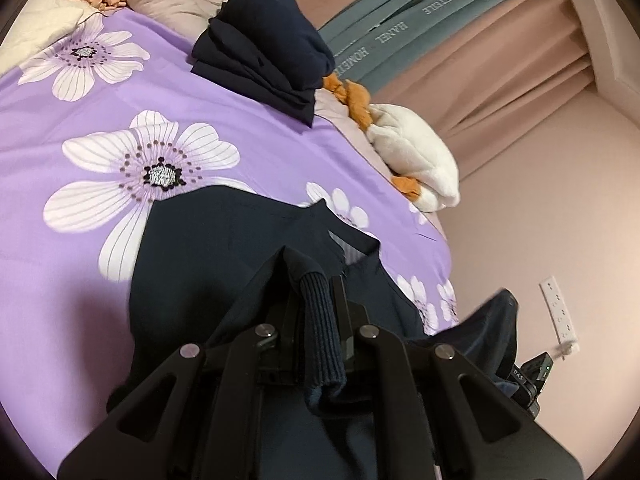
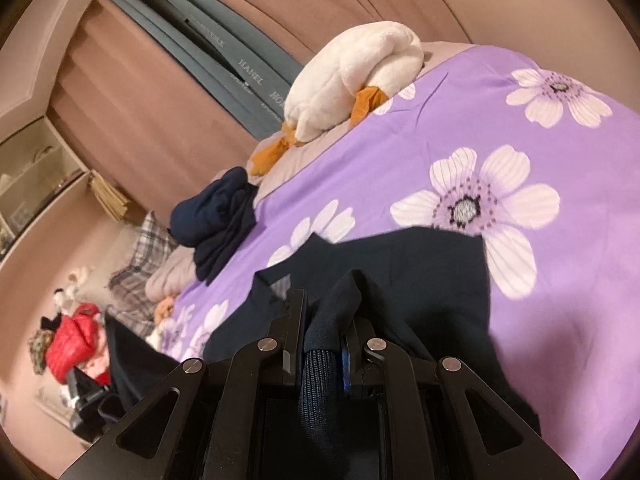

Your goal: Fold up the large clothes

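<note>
Navy sweater (image 1: 192, 280) lies low in both views, spread on the purple floral bedspread (image 1: 80, 128). My left gripper (image 1: 316, 300) is clamped on a ribbed edge, and my right gripper (image 2: 324, 320) pinches another ribbed bunch at lower centre. I judge I'm carrying one edge over to fold it. I should keep both hands level and matched, the cloth taut, and stay clear of the folded dark pile (image 1: 264, 52) at the top.

Left tool (image 1: 316, 280), right tool (image 2: 324, 304) clamped.
</note>
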`<control>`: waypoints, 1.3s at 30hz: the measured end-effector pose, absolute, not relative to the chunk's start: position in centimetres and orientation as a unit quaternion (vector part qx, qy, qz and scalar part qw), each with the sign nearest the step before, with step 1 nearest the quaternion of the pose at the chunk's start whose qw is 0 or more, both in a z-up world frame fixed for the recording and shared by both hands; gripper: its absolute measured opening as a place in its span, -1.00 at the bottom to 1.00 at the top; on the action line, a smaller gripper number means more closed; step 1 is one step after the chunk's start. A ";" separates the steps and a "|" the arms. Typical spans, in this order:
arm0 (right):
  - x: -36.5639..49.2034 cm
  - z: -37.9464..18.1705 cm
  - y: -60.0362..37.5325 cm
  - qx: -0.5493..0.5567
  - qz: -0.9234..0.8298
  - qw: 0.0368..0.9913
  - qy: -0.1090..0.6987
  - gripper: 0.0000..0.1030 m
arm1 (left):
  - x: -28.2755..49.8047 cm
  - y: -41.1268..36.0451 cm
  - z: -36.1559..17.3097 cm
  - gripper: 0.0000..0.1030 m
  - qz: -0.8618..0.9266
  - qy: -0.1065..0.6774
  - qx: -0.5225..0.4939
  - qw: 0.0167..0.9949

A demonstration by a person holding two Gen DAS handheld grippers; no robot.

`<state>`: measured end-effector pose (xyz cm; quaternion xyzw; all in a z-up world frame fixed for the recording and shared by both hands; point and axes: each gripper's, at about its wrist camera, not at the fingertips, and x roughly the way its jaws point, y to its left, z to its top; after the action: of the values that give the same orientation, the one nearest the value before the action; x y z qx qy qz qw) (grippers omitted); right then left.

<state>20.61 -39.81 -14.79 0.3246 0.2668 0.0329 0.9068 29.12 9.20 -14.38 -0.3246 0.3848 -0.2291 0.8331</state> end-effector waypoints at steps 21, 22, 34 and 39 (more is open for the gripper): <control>33.5 -18.3 -41.3 0.280 -0.052 0.898 0.335 -0.72 | 43.5 6.5 -19.1 -0.77 -0.089 0.457 -0.259 0.846; 33.8 -18.8 -41.5 0.283 -0.052 0.894 0.343 -0.72 | 43.9 6.4 -19.9 -0.74 -0.080 0.468 -0.259 0.841; 36.0 -20.5 -45.3 0.378 -0.022 0.843 0.381 -0.01 | 46.9 7.5 -20.9 -0.34 -0.048 0.479 -0.328 0.813; 36.3 -19.9 -46.7 0.414 -0.029 0.835 0.362 0.26 | 48.3 7.4 -20.6 0.50 -0.037 0.486 -0.328 0.809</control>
<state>36.30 -46.71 -19.92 0.4141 0.3621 -0.0293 0.8346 48.25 7.42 -20.61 -0.3279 0.4864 -0.0373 0.8090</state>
